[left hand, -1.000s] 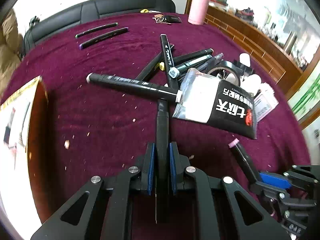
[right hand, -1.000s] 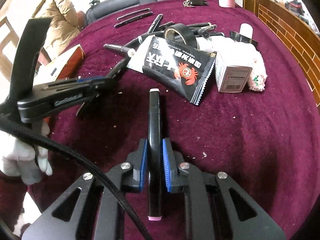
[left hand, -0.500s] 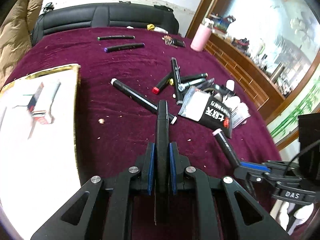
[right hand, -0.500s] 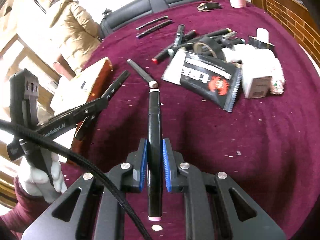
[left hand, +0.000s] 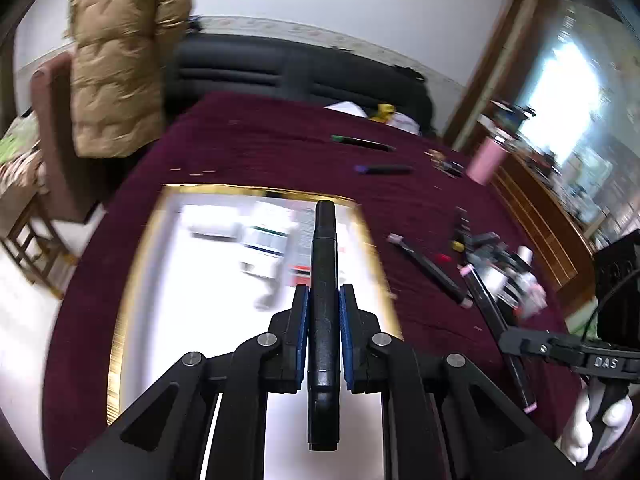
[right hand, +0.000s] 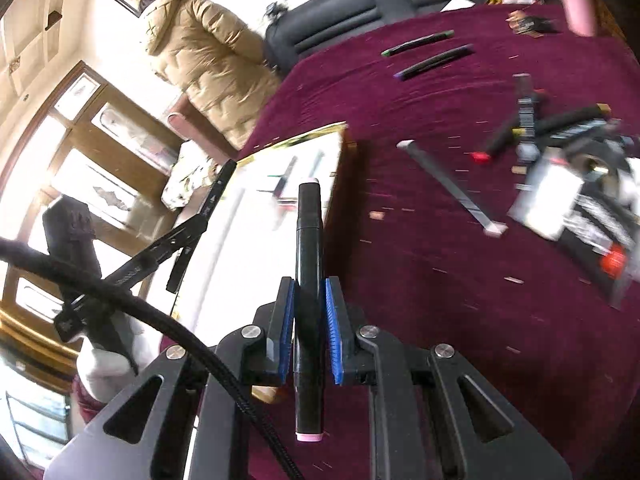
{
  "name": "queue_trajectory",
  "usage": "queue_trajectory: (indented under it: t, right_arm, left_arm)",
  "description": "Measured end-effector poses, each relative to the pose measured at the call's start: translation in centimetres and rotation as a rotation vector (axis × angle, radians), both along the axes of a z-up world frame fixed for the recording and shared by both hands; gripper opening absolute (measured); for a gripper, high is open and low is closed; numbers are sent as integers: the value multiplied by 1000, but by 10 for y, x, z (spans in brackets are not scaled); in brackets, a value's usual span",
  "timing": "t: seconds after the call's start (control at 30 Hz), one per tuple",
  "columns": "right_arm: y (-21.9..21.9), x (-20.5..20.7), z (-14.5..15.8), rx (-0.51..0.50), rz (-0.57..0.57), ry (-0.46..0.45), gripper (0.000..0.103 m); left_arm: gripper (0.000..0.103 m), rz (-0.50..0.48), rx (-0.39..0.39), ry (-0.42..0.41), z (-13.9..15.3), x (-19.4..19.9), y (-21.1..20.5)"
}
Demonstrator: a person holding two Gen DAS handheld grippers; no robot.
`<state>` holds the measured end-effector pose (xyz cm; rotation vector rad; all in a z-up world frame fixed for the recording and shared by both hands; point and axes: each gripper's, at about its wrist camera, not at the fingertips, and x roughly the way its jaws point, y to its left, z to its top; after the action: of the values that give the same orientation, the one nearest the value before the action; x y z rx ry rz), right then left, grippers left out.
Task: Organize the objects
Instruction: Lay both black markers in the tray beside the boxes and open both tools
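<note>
My left gripper (left hand: 324,312) is shut on a black marker (left hand: 325,248), which points out over a white box with a gold rim (left hand: 256,192). My right gripper (right hand: 309,312) is shut on a black marker with pink ends (right hand: 309,240), just right of the same box (right hand: 312,132). In the left wrist view the right gripper (left hand: 508,338) shows at the right edge with its pink-tipped marker (left hand: 492,320). The right wrist view shows the left gripper (right hand: 222,176) over the box's left side. Small items lie blurred inside the box.
A pile of markers (right hand: 520,120) and a black-and-white packet (right hand: 580,208) lie on the maroon cloth at right, with one marker (right hand: 448,184) apart. Two markers (left hand: 372,156) lie farther back near a pink bottle (left hand: 484,160). A person in a tan coat (left hand: 128,60) stands behind the table.
Both grippers have risen and swung left, away from the pile and towards the white box, each still holding its marker. The left gripper's marker now hangs over the box.
</note>
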<state>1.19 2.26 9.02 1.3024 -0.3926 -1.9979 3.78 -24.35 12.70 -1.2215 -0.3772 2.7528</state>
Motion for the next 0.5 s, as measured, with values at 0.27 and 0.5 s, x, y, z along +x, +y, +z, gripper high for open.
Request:
queue_trajectory:
  t: [0.27,0.5]
  right_arm:
    - [-93,-40,-21,-30,63,-116,14]
    - [-146,-61,-44,-55,91,-211,14]
  left_arm:
    - [12,97,-1,-120,-40,-48,-60]
    - [12,141,67,-207,-81,-69,-86]
